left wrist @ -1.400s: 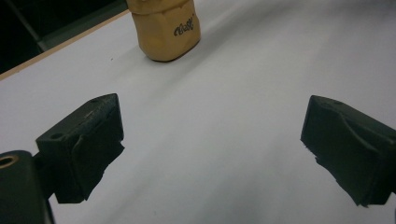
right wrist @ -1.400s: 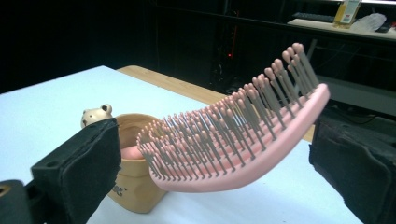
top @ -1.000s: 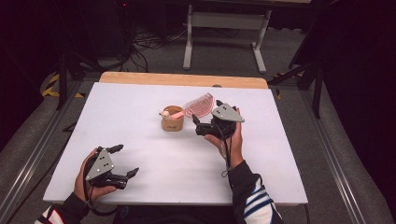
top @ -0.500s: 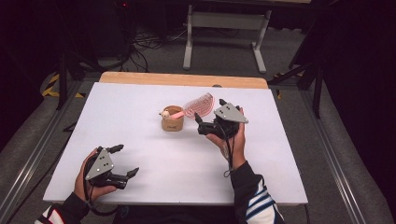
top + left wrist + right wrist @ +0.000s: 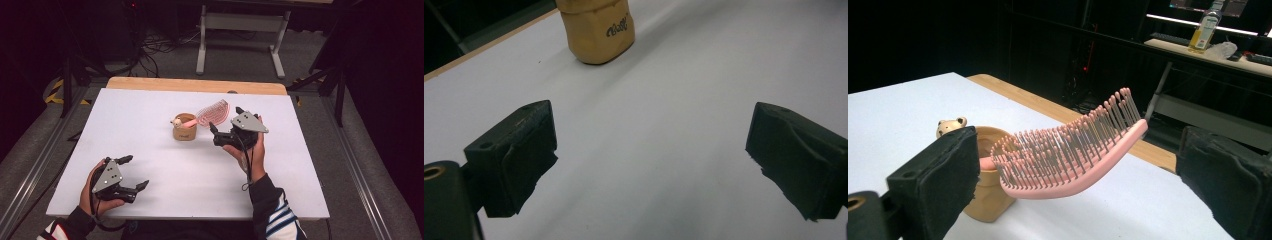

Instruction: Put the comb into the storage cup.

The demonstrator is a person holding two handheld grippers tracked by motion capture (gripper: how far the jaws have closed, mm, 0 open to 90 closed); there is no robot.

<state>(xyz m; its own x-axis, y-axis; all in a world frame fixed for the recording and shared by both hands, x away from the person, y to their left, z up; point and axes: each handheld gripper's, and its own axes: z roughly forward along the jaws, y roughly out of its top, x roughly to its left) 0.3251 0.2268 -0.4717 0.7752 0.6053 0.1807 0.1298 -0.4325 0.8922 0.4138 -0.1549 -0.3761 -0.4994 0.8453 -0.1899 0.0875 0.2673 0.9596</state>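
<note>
Brush (image 5: 212, 113) rests handle-down in cup (image 5: 184, 127) at table (image 5: 125, 115) centre, head leaning toward 2 o'clock. Right gripper (image 5: 224, 126) at cup's 3 o'clock, jaws apart, holding nothing. Left gripper (image 5: 134, 172) gapes empty near the 7 o'clock edge, bare top between.

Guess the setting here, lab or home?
Likely a lab or recording workspace: a bare white table on a dark floor strewn with cables, a desk with a keyboard behind, and hand-held grippers at work.
</note>
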